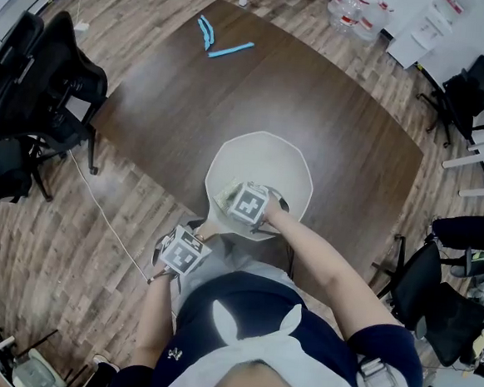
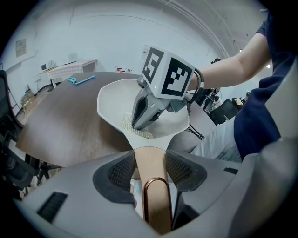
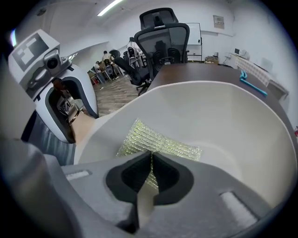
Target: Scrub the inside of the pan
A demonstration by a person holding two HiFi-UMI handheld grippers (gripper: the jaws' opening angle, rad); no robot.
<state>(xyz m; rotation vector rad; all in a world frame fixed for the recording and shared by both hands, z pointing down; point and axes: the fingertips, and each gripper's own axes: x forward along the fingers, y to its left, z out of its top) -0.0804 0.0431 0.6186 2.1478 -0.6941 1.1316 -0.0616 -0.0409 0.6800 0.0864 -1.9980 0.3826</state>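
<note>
White pan (image 1: 266, 153) sits at surface (image 1: 258, 90) edge nearest the person. L tongs (image 2: 150, 162) clamped on pan handle (image 2: 156, 207); R tongs (image 3: 151, 169) pinch glittery scrub pad (image 3: 158, 142), flat on pan's inside nr handle.

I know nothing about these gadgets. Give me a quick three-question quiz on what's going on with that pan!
1. What do the left gripper's jaws clamp? A) the pan's handle B) the scrub pad C) a spoon
2. True or false: the right gripper's jaws stand wide open.
3. Fill in: the glittery scrub pad lies inside the ____.
Key: 1 A. 2 False, they pinch the scrub pad. 3 pan.
</note>
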